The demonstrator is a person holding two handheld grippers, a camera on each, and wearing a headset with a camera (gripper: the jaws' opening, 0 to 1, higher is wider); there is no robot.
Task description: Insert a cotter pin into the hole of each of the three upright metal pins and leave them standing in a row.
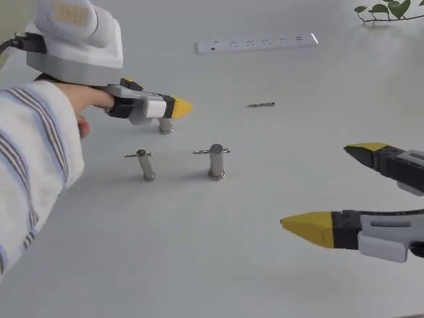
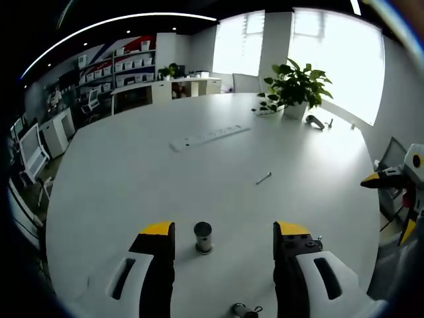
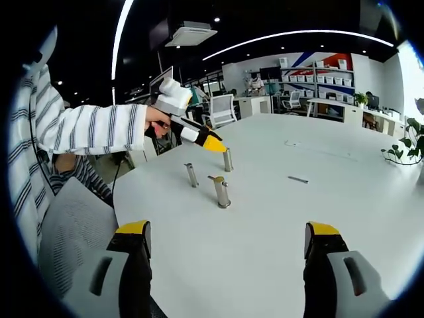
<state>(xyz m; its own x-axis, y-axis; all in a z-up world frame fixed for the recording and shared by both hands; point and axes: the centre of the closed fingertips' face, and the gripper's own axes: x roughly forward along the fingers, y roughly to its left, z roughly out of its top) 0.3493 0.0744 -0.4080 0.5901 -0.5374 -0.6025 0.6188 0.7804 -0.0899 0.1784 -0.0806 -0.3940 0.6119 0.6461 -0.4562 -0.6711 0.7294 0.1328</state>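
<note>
Two near metal pins (image 1: 147, 165) already carry cotter pins (image 1: 211, 152); the far pin (image 2: 203, 237) stands untouched between the wide-open jaws of the left gripper (image 2: 225, 228). One loose cotter pin (image 1: 261, 105) lies farther right. The right gripper (image 1: 319, 187) is wide open too, empty.

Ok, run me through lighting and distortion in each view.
Head view: even, soft light, hardly any shadow by the metal pins, no bending. Left gripper view: windows blown out, fisheye curves the table edge. Right gripper view: dim room, ceiling light strip bowed.
</note>
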